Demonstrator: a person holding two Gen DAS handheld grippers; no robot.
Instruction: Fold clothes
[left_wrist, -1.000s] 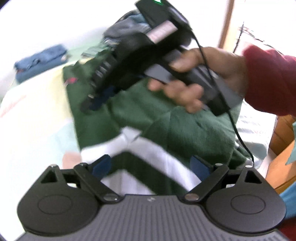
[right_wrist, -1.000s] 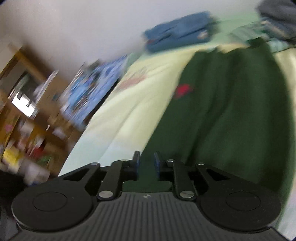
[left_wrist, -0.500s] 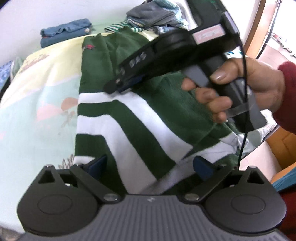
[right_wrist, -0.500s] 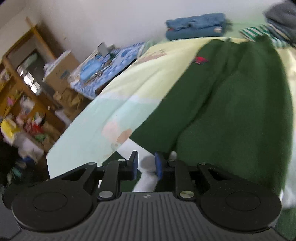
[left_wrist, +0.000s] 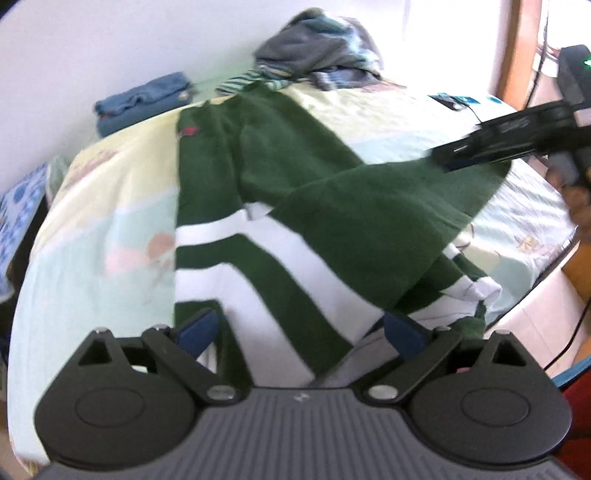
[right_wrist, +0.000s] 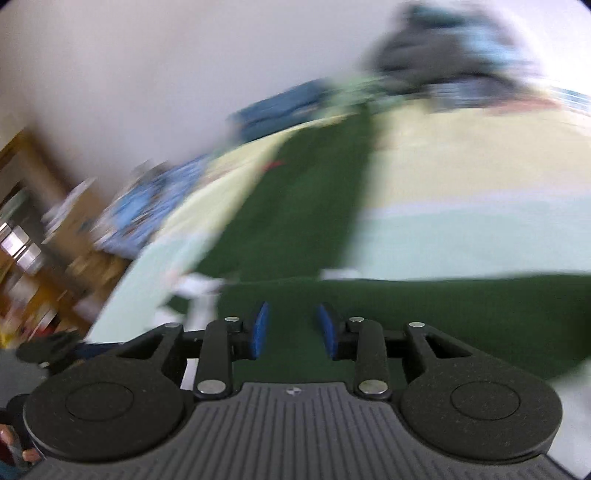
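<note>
While green sweater (left_wrist: 332, 206) lies half-folded on bed (left_wrist: 110, 206), left gripper (left_wrist: 299, 328) gapes empty at hem; right gripper (right_wrist: 293, 330) parted over sleeve. Lay sleeve flat, square.

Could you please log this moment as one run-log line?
left gripper: open, over sweater hem | right gripper: open over its green sleeve | fold unfinished

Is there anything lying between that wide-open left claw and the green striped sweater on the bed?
Nothing visible. The left gripper hangs open right over the green sweater, with only its white stripes between the fingers.
</note>
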